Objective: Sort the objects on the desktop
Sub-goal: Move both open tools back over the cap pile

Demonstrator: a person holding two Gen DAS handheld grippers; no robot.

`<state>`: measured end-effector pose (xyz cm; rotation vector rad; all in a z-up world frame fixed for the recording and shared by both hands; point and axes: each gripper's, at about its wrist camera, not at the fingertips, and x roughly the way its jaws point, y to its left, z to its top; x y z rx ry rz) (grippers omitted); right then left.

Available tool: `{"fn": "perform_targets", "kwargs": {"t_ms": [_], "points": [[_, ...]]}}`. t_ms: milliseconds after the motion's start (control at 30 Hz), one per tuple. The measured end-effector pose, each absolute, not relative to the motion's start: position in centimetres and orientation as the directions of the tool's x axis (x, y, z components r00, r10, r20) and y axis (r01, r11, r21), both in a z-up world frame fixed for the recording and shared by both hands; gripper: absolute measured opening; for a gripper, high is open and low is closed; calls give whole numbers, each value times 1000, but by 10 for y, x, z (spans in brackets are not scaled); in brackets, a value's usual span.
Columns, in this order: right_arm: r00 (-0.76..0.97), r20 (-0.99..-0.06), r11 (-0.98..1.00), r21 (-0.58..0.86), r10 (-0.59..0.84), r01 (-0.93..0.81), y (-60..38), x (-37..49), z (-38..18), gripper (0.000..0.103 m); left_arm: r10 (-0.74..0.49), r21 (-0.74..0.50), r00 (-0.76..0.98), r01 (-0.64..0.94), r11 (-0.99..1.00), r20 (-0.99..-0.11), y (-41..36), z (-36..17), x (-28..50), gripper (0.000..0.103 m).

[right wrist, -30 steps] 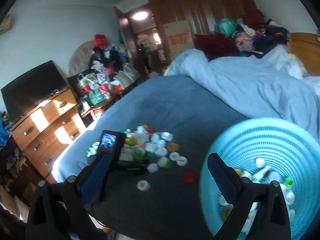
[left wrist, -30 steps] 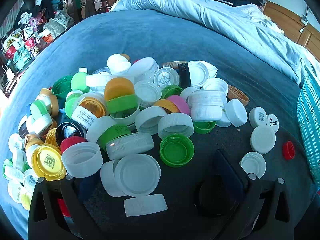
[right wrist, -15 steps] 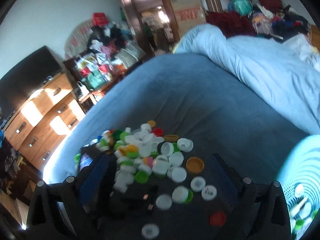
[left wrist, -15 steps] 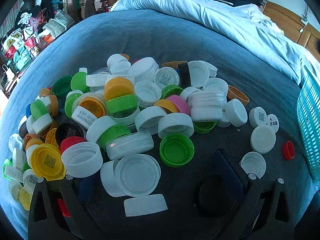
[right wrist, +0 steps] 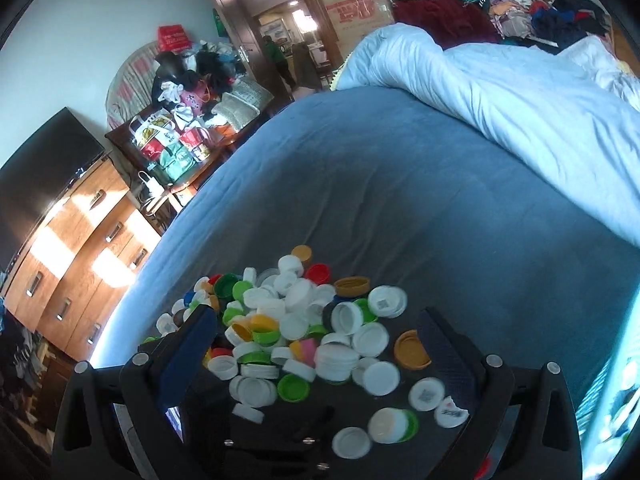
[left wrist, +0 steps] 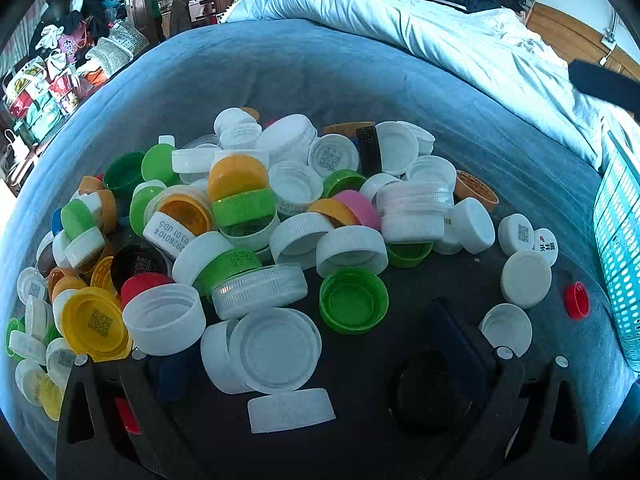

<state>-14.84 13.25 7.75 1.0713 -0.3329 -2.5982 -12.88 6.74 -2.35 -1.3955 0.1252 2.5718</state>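
Note:
A heap of plastic bottle caps [left wrist: 256, 216], mostly white with green, orange, yellow, red and pink ones, lies on a blue bedsheet [left wrist: 320, 72]. My left gripper [left wrist: 312, 360] is open and low at the heap's near edge, with a large white cap [left wrist: 276, 350] between its fingers and a green cap [left wrist: 354, 300] just ahead. My right gripper [right wrist: 316, 344] is open and empty, hovering higher above the same heap [right wrist: 304, 328]. A turquoise basket [left wrist: 618, 240] stands to the right, with caps inside it at the right wrist view's edge [right wrist: 616, 380].
Loose white caps and a red cap [left wrist: 576, 300] lie between heap and basket. A light blue duvet [left wrist: 440, 36] is bunched at the far side of the bed. A wooden dresser [right wrist: 80, 240] and cluttered shelves stand beyond the bed's left edge.
My right gripper has swung left from above the basket to above the cap heap and come down closer. The left gripper and the caps have barely moved.

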Motion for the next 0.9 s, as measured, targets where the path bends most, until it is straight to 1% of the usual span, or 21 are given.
{"fn": "perform_targets", "kwargs": {"t_ms": [67,167,233,400,567,667,767,900], "points": [[-679,-633,-924,322,-371,205,124,-139,75,102,145,-27,-528,-226,-974,-836,67,-24,-129,102],[-690,-620,-917,356,-374,177,119,-110,78,102,143,-24,-530,-226,-974,-835,70,-20,-130,102],[-686,-630,-921,353,-364,165,118,-93,85,102,145,-26,-530,-226,-974,-836,71,-22,-131,102],[-777,-572,-959,240,-263,148,132,-39,123,102,144,-25,-529,-225,-974,-836,71,-23,-134,102],[-821,-535,-975,189,-200,115,152,9,152,102,144,-25,-529,-225,-974,-836,71,-23,-135,102],[-823,-537,-975,205,-187,88,162,29,155,102,147,-26,-537,-226,-974,-831,70,-21,-132,102],[-814,-554,-978,191,-177,83,168,45,153,102,140,-21,-536,-223,-975,-833,73,-21,-130,102],[-778,-596,-976,188,-198,105,171,54,142,102,123,-3,-514,-229,-974,-849,77,-21,-133,102]]}}
